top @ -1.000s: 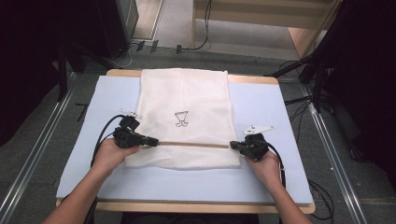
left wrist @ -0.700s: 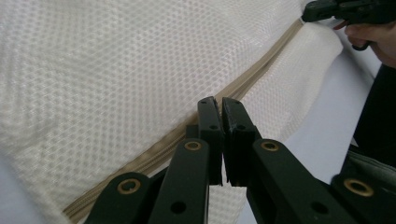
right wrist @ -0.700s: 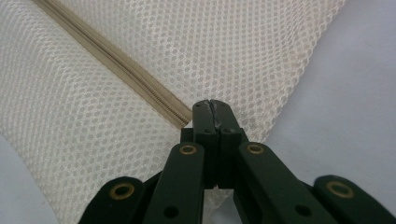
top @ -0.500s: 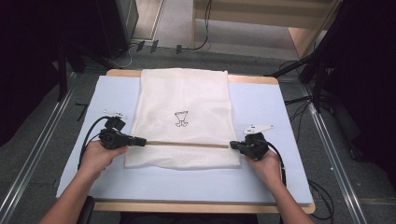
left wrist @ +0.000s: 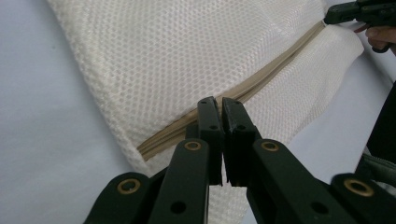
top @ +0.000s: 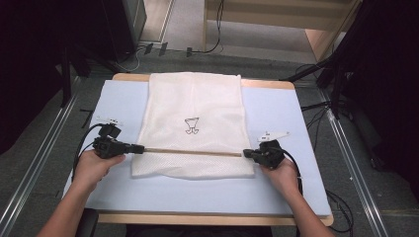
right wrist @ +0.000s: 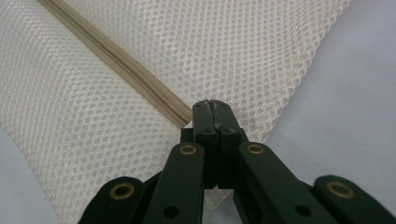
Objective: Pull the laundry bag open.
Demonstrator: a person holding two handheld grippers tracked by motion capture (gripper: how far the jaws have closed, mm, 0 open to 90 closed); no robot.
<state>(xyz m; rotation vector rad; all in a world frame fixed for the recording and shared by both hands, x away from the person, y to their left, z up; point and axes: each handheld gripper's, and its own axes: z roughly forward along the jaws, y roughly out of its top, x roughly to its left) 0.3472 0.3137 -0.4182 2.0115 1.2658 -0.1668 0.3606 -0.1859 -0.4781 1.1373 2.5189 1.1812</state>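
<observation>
A white mesh bag [top: 192, 106] with a small black logo lies flat on the pale blue mat [top: 123, 98]. A tan zipper [top: 192, 152] crosses it near its front edge. My left gripper [top: 141, 148] lies level at the zipper's left end, jaws pressed together over the zipper [left wrist: 275, 70]. They seem to pinch its pull, which the jaws hide [left wrist: 220, 105]. My right gripper [top: 245, 154] lies level at the zipper's right end. It is shut there [right wrist: 212, 105], where the tan zipper [right wrist: 126, 70] runs in under its tips. The right gripper [left wrist: 329, 17] also appears far off in the left gripper view.
The mat covers a wooden table [top: 197, 217]. Bare mat lies on both sides of the bag and in front of it. Cables trail from both grippers. Dark stands and floor cables [top: 316, 74] surround the table, and metal rails [top: 29, 168] run along the floor.
My left gripper has slid to the left along the zipper line toward the bag's left edge, still shut. The right gripper and the bag have stayed in place.
</observation>
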